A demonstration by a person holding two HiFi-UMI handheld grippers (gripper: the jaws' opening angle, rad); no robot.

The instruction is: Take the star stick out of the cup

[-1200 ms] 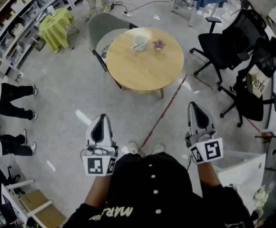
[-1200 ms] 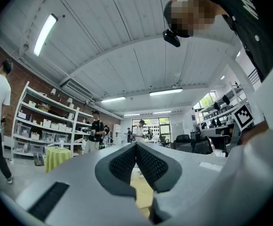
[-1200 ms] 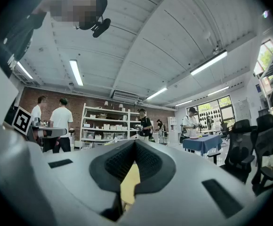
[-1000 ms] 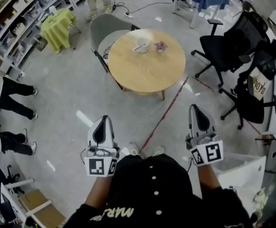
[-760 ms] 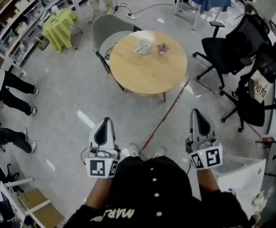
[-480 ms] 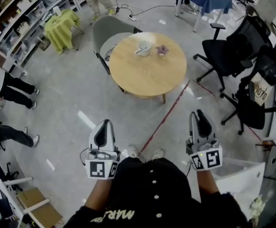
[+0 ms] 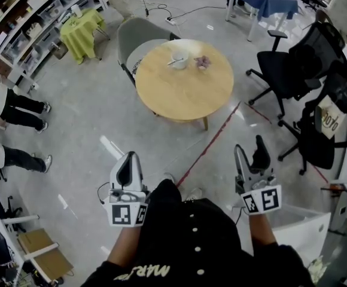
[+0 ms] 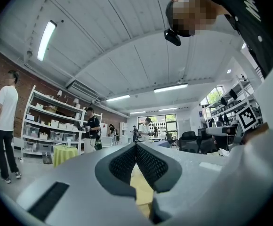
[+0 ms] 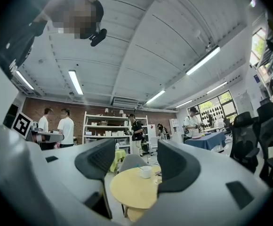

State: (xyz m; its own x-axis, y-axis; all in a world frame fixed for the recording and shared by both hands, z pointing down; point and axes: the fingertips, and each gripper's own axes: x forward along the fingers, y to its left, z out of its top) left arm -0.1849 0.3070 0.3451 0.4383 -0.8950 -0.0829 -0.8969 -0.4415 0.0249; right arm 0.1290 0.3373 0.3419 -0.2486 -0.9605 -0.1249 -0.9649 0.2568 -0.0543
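Note:
A white cup (image 7: pixel 177 58) stands on the far side of a round wooden table (image 7: pixel 184 85), with a thin stick leaning out of it; its star end is too small to make out. The right gripper view shows the same cup (image 9: pixel 146 172) on the table (image 9: pixel 129 188), far off. Both grippers are held low over the floor, well short of the table. My left gripper (image 7: pixel 127 163) is shut and empty, its pads (image 8: pixel 127 161) meeting. My right gripper (image 7: pixel 249 152) has its jaws opening, spread wide with nothing between them (image 9: pixel 135 150).
A small purplish thing (image 7: pixel 202 60) lies beside the cup. A grey chair (image 7: pixel 136 37) stands behind the table, black office chairs (image 7: pixel 290 67) to the right. A red floor line (image 7: pixel 212 137) runs toward me. Shelves and standing people (image 7: pixel 9 109) are at left, a white bin (image 7: pixel 302 220) near my right.
The right gripper's jaws have spread from shut to wide open. The left gripper has stayed shut. The view has shifted slightly, the table staying far ahead.

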